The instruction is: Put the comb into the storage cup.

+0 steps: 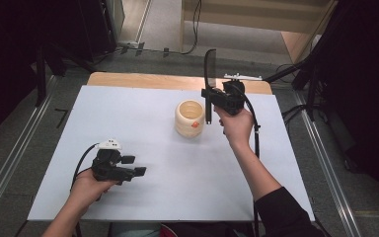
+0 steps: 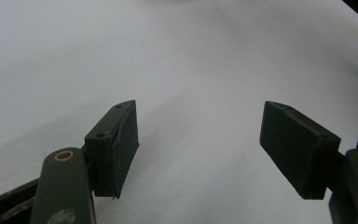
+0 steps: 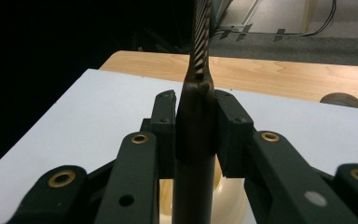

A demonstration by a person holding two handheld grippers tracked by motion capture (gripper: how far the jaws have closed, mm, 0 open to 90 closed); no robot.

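Nearest the high camera, a dark sleeve [image 1: 281,210] comes in at the bottom edge, its forearm reaching up to the right claw [image 1: 208,94]. The table [image 1: 143,123] is the largest thing: a white sheet laid over a wooden top that shows as a light strip along the far edge. Grey carpet surrounds it, with metal rails running along both sides and cables trailing across the floor beyond; the room's left and right sides sink into darkness.

The right claw is clamped tight on the dark handle of a slotted spatula [image 1: 209,66], held upright with its blade up, directly above and just beside a cream-coloured round holder [image 1: 189,118] near the table's middle. The left claw [image 1: 134,165] rests low at the near left, jaws spread wide with nothing between them.

In the right gripper view the spatula's blade is cut off at the top, and the holder is mostly hidden behind the jaws. The small orange mark on the holder is too small to read.
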